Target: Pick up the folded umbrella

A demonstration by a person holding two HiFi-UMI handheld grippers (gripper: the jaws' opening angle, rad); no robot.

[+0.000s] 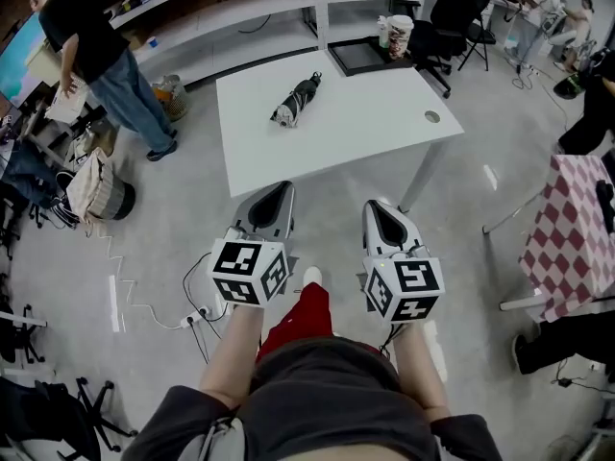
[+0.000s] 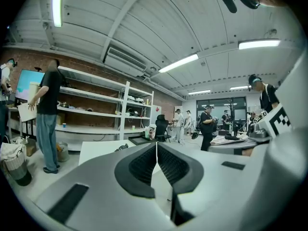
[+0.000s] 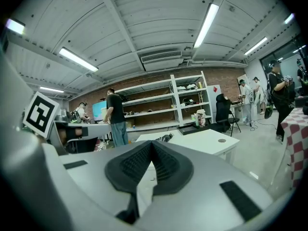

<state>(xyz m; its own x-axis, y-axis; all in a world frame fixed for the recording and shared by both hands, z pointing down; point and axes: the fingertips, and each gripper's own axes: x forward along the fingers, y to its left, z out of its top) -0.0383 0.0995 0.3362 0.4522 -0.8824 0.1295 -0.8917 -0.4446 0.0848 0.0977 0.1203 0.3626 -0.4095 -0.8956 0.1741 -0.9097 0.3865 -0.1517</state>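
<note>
**ENTRY: Folded umbrella, not yet picked up; hazards of the approach**

Item: folded umbrella (image 1: 296,100), dark, lying aslant on the white table (image 1: 365,123). It lies left of the tabletop's middle and nearer the far edge than the near one. Nothing touches it.

Tools: left gripper (image 1: 279,192) and right gripper (image 1: 377,209), side by side short of the table's near edge and well apart from the umbrella. Both have their jaws together, with nothing between them.

Also present: dark tray (image 1: 360,58) and cup (image 1: 399,36) at the far right corner; white cable (image 1: 192,317) on the floor by the person's left side.

Likely hazards:
- Arriving with the jaws together. They would nudge the umbrella instead of straddling it, and it looks round enough to roll or slide toward the far edge.
- Closing on loose canopy fabric rather than the firm core. The bundle could sag or slip out on the lift.
- Gripping near one end. The other end would probably droop and twist free.
- The floor cable is a trip risk in stepping closer.
</note>
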